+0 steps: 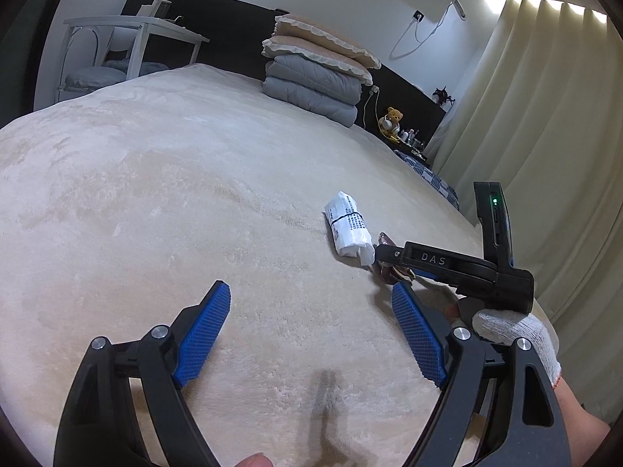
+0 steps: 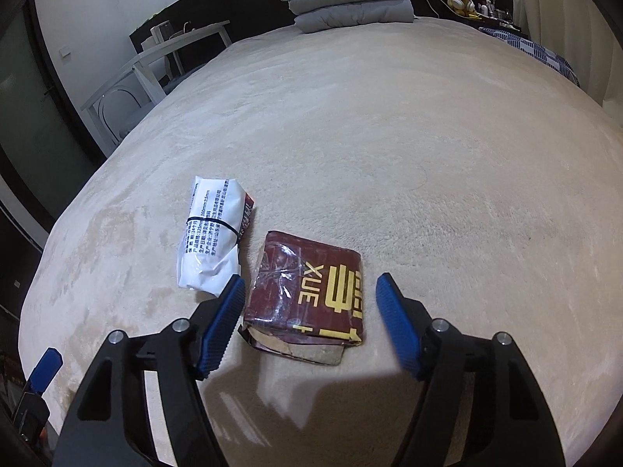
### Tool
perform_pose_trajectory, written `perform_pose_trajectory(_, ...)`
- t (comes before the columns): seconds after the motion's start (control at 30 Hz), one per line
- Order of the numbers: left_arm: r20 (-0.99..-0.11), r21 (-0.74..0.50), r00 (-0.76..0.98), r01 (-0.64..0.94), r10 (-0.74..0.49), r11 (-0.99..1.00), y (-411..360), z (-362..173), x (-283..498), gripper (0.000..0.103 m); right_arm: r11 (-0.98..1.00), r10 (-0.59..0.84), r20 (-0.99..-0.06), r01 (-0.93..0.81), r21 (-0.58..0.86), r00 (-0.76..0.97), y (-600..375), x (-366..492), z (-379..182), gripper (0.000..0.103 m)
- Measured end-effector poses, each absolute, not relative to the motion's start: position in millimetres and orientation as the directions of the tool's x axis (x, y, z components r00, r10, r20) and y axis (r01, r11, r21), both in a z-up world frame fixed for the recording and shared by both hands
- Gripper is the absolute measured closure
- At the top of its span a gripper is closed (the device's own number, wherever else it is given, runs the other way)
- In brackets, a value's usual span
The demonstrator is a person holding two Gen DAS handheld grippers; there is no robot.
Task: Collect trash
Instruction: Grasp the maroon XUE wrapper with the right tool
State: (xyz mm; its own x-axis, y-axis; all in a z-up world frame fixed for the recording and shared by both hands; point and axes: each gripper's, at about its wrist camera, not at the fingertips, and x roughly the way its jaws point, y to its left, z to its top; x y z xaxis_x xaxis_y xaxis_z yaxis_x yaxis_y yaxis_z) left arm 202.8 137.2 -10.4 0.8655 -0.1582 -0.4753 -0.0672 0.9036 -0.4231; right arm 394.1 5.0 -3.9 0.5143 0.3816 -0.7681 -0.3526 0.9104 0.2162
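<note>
A: Right tool [image 2: 309,303] straddled the maroon wrapper [image 2: 311,295] on the bed [image 2: 428,155], pads apart, not touching yet — lined up to grab.
B: Left tool [image 1: 311,334]?
A: Apart, empty, hovering nearby. White packet [image 2: 212,241] lay just beside the wrapper.

Big cream bed [image 1: 163,179], folded grey quilts [image 1: 311,85] with pillows [image 1: 319,44] stacked on top, teddy bear [image 1: 392,120] by the curtains [image 1: 545,124], white chair [image 1: 128,46] off left.
</note>
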Motion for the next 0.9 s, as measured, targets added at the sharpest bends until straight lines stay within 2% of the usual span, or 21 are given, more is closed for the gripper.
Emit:
perform_pose_trajectory(0.03, -0.477, -0.423, 0.865, -0.067, -0.159, 0.904, 136, -10, 203, 0.021, 0.91, 0.379, -0.772, -0.357, 0.21, 0.51, 7, 395, -5, 0.043)
perform_pose_trajectory(0.07, -0.478, -0.422, 0.863, -0.066, -0.16, 0.904, 135, -10, 203, 0.021, 0.912, 0.37, -0.779, -0.36, 0.199, 0.506, 10, 395, -6, 0.044)
perform_pose_trajectory(0.23, -0.485, -0.41, 0.859, -0.058, -0.164, 0.91, 130, -11, 205, 0.02, 0.909, 0.361, -0.781, -0.378, 0.173, 0.509, 13, 393, -8, 0.044)
perform_pose_trajectory(0.6, -0.49, -0.399, 0.857, -0.057, -0.16, 0.915, 123, -8, 213, 0.021, 0.885, 0.432, -0.742, -0.396, 0.243, 0.512, -17, 381, 12, 0.045)
perform_pose_trajectory(0.9, -0.511, -0.362, 0.85, -0.081, -0.125, 0.929, 106, -2, 248, 0.02, 0.863, 0.488, -0.688, -0.415, 0.288, 0.538, -56, 364, 36, 0.045)
